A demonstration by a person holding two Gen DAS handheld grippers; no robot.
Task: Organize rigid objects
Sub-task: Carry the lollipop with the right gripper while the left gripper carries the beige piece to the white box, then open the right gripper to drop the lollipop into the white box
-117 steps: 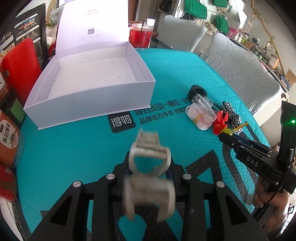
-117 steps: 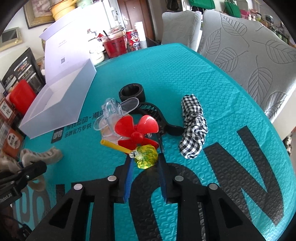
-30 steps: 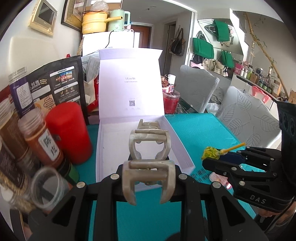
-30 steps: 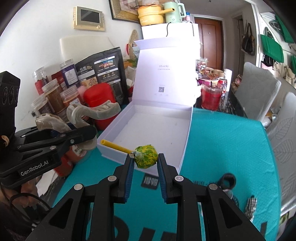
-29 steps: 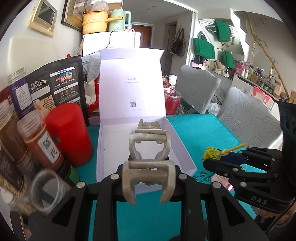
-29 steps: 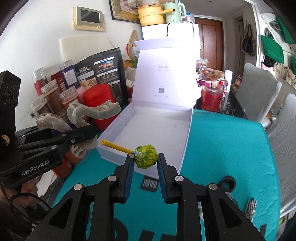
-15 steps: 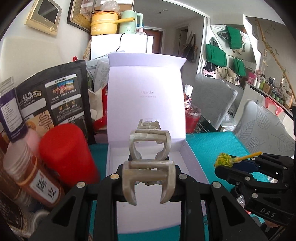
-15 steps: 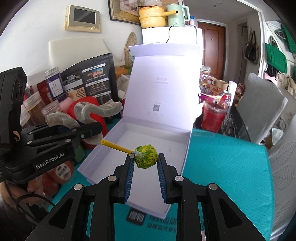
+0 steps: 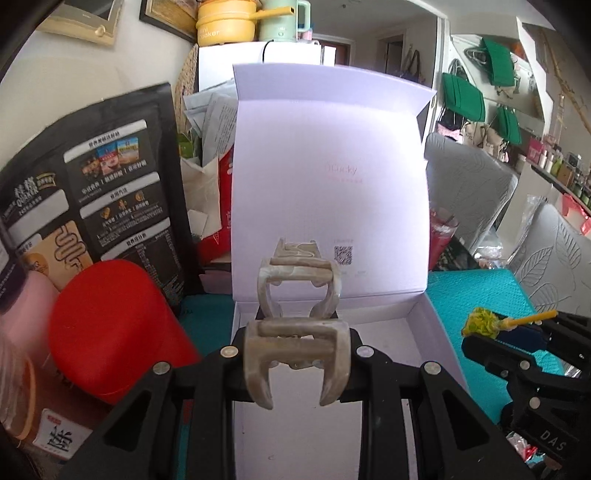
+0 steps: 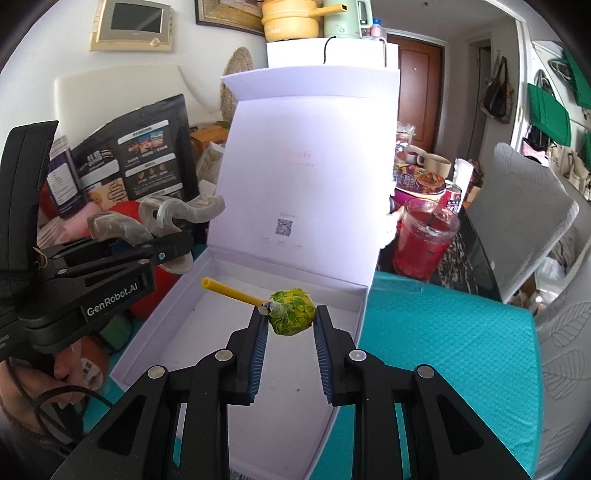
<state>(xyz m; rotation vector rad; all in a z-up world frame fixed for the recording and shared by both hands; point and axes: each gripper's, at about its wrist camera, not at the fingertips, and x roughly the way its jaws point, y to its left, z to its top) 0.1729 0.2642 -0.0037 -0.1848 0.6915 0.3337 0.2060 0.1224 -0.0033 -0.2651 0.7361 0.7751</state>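
Right wrist view: right hand-held gripper [image 10: 290,325] tilts downward, clamping lollipop [image 10: 291,312] above open box [image 10: 184,291].

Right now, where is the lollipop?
The lollipop is clamped in the right gripper, held above the open white box. In the right wrist view its yellow stick points toward the left gripper.

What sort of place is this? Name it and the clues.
Probably a lived-in home dining area: a fridge topped with a yellow pot, a padded chair, and a table crowded with food bags.
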